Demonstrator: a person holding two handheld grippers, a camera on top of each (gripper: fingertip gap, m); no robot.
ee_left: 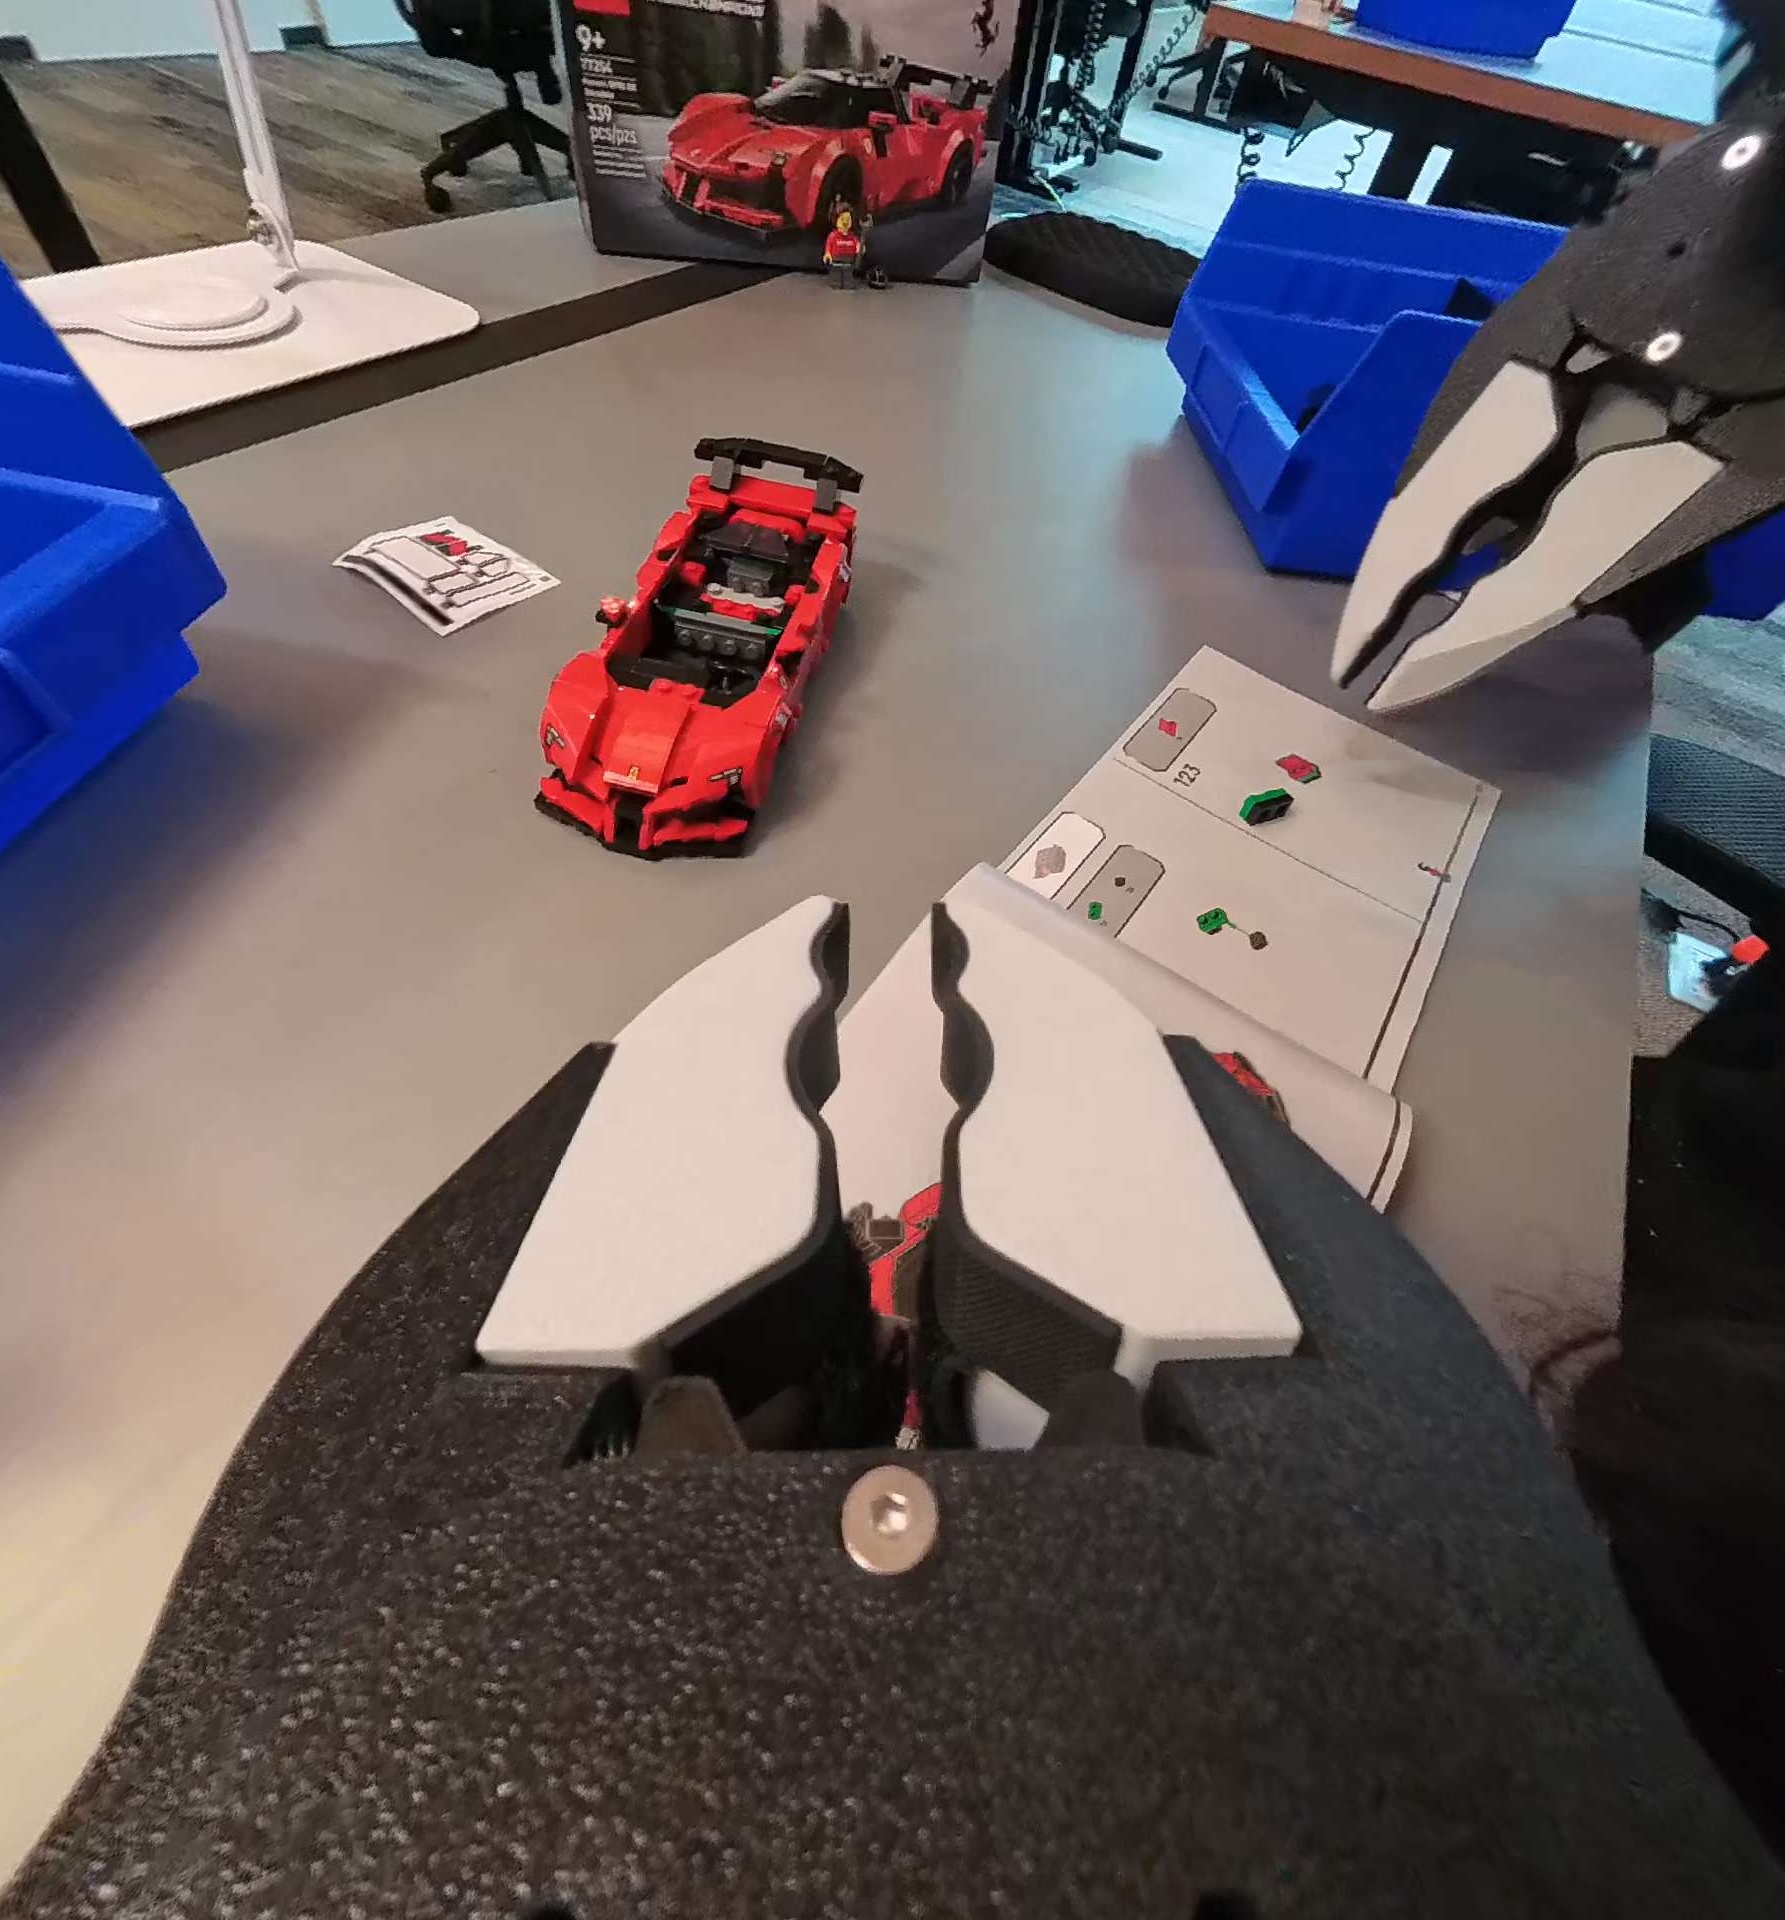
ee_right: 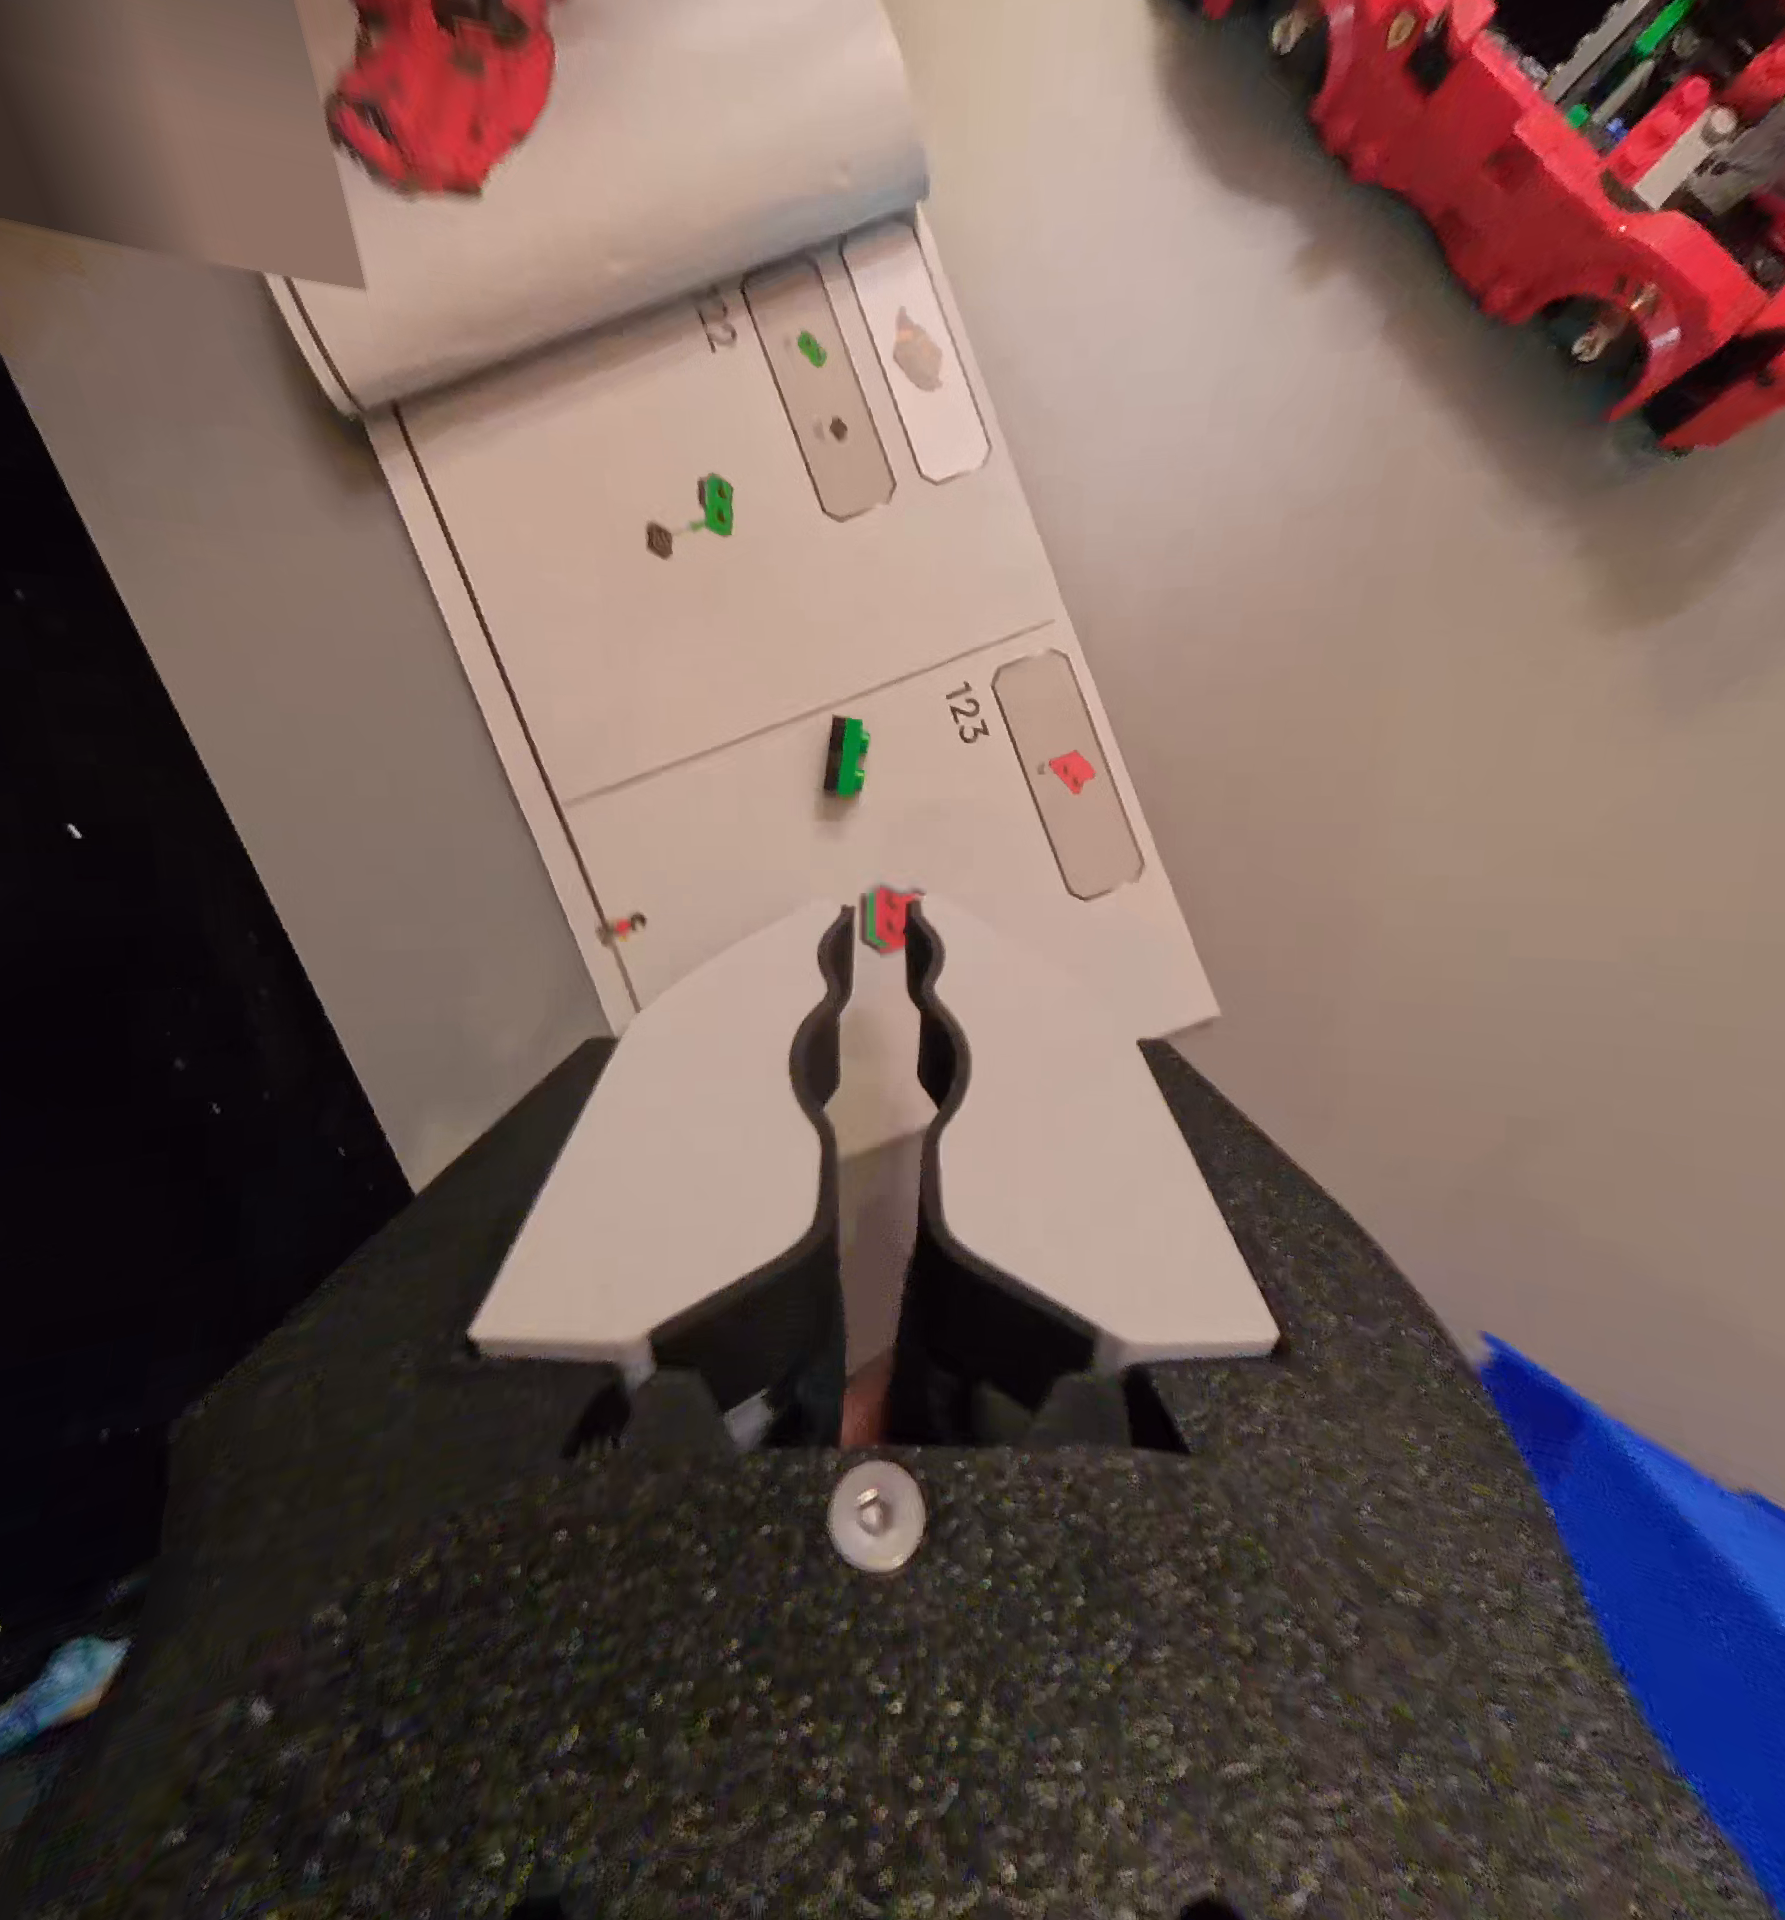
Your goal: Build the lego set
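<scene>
Both grippers hover, fingers slightly parted, empty: left gripper point(ee_left: 890, 925) and right gripper point(ee_right: 880, 920) over the booklet point(ee_right: 763, 665).

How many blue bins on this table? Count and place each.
2 sure: a bin left of the red car, a bin far right. Blue patch behind the right gripper may be another.

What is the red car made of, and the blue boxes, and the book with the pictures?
Red car: looks like hard, slightly shiny plastic bricks; studs and seams show. Blue boxes: probably moulded plastic, smooth with thick, even walls. Picture book: thin paper, since a page curls over.
</scene>
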